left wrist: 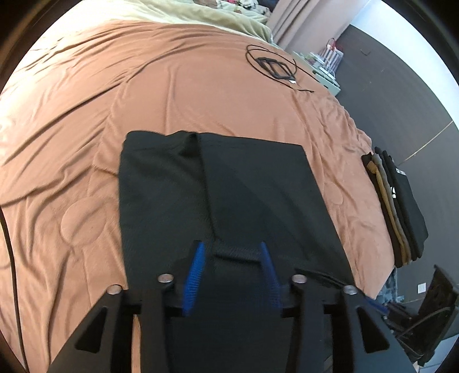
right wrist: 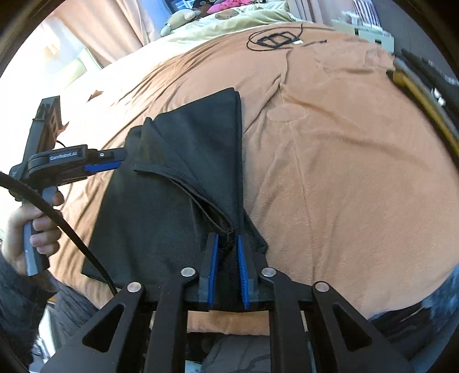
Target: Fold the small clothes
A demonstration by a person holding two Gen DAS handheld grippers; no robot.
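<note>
A black garment (left wrist: 218, 189) lies partly folded on the brown bedspread (left wrist: 71, 114), one side laid over the middle. My left gripper (left wrist: 233, 248) hovers over its near edge with blue pads wide apart and nothing pinched between them. In the right wrist view the same garment (right wrist: 160, 200) has its right part lifted into a ridge. My right gripper (right wrist: 228, 239) is shut on the garment's hem and holds it up. The left gripper (right wrist: 114, 160) shows there at the left, held by a hand (right wrist: 31, 226), with its tips at the garment's left edge.
A stack of folded clothes (left wrist: 398, 206) sits at the bed's right edge; it also shows in the right wrist view (right wrist: 424, 89). A coiled black cable (left wrist: 272, 66) lies at the far end of the bedspread. A pale green blanket (left wrist: 183, 14) lies beyond. Floor and clutter are at the right (left wrist: 424, 310).
</note>
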